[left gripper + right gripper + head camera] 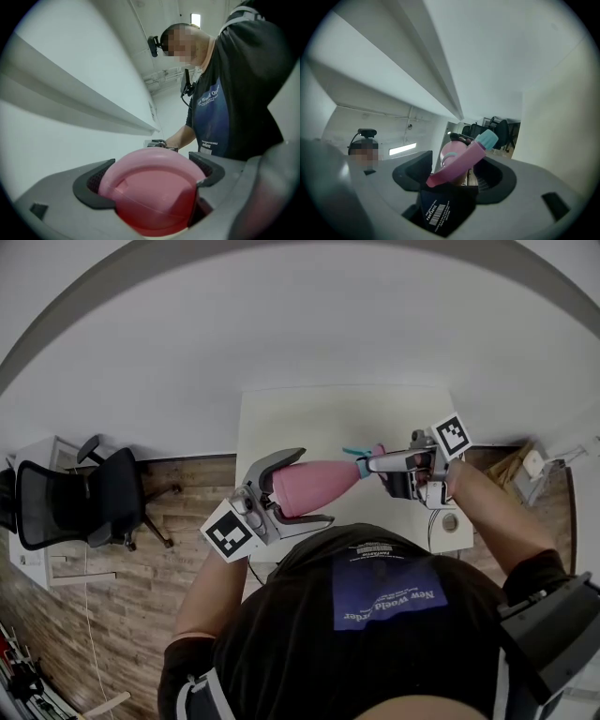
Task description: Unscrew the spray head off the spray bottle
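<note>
I am clamping the spray bottle (314, 486) in the left tongs (151, 174), right tongs (454, 177) gaping unpressed around the spray head (461, 164), seemingly still attached; unscrewing remaining.

Count at my station: one pink spray bottle (314, 488), one spray head (366, 463), two grippers, my left gripper (317, 486) and right gripper (389, 465), one white table (328, 418), one black office chair (94, 498) at left.

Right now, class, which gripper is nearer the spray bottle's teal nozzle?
Right. The right gripper has the spray head, teal nozzle included, between its jaws. The left gripper clamps the pink bottle at its base, the opposite end from the nozzle.
</note>
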Demonstrator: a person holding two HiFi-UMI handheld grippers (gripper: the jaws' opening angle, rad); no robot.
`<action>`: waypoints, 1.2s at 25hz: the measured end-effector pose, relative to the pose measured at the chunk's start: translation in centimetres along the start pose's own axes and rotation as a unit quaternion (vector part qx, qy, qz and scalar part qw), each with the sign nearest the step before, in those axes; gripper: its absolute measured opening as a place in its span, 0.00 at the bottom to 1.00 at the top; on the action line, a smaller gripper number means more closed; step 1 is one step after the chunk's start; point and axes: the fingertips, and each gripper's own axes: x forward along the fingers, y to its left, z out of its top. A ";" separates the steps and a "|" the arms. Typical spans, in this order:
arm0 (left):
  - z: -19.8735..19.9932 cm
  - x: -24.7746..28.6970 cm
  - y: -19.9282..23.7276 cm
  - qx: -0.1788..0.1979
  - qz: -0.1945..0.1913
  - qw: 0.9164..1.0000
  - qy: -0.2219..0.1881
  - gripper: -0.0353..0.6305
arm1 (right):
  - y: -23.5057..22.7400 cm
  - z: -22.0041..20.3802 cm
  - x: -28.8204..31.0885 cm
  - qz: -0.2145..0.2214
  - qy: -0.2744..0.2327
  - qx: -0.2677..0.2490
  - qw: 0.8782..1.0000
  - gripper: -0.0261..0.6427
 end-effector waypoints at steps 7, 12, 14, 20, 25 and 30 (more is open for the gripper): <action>-0.1 0.5 -0.5 0.045 -0.018 0.999 0.016 0.81 | -0.2 -0.7 0.2 -0.024 0.030 -0.045 0.998 0.23; 0.5 0.3 0.5 -0.083 0.007 0.996 -0.032 0.81 | 0.2 -0.2 0.3 -0.063 0.048 -0.164 0.983 0.23; 0.3 0.3 0.5 -0.115 -0.002 0.992 -0.052 0.81 | 0.6 -0.5 0.2 -0.072 0.053 -0.225 0.970 0.23; 0.2 0.0 0.9 -0.260 -0.018 0.960 -0.104 0.81 | 2.6 -1.2 0.6 -0.093 0.065 -0.394 0.912 0.23; 0.2 -0.3 1.6 -0.355 -0.034 0.925 -0.134 0.81 | 4.0 -1.4 1.2 -0.103 0.086 -0.512 0.848 0.23; 0.1 -0.1 1.8 -0.432 -0.063 0.887 -0.150 0.81 | 5.0 -2.4 1.4 -0.101 0.126 -0.607 0.778 0.23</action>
